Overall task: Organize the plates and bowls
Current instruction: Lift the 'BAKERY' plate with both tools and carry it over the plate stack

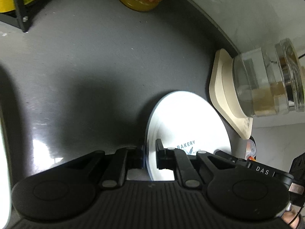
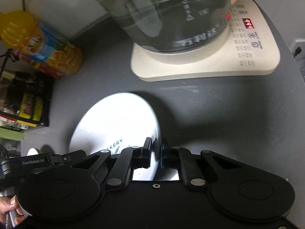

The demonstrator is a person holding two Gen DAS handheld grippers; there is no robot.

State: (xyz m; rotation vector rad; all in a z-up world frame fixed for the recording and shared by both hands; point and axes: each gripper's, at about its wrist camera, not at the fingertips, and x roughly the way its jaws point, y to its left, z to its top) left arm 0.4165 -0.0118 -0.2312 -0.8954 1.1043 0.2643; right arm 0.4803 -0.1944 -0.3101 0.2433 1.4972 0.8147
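Note:
A white plate point(image 1: 183, 120) printed with "BAKERY" sits over the dark grey counter point(image 1: 85, 66), held by both grippers at opposite edges. My left gripper point(image 1: 149, 152) is shut on the plate's left rim, one pad under it and one on top. In the right wrist view the same plate point(image 2: 114, 122) shows, and my right gripper point(image 2: 157, 152) is shut on its right rim. The left gripper's body point(image 2: 38, 161) reaches the plate from the left there. No bowl is in view.
A glass kettle point(image 2: 171, 13) stands on a cream base point(image 2: 219, 64) with a lit red display, just behind the plate. An orange juice bottle point(image 2: 47, 49) and a black rack point(image 1: 19, 5) of packets stand at the back left. A wall point(image 1: 238, 9) bounds the counter.

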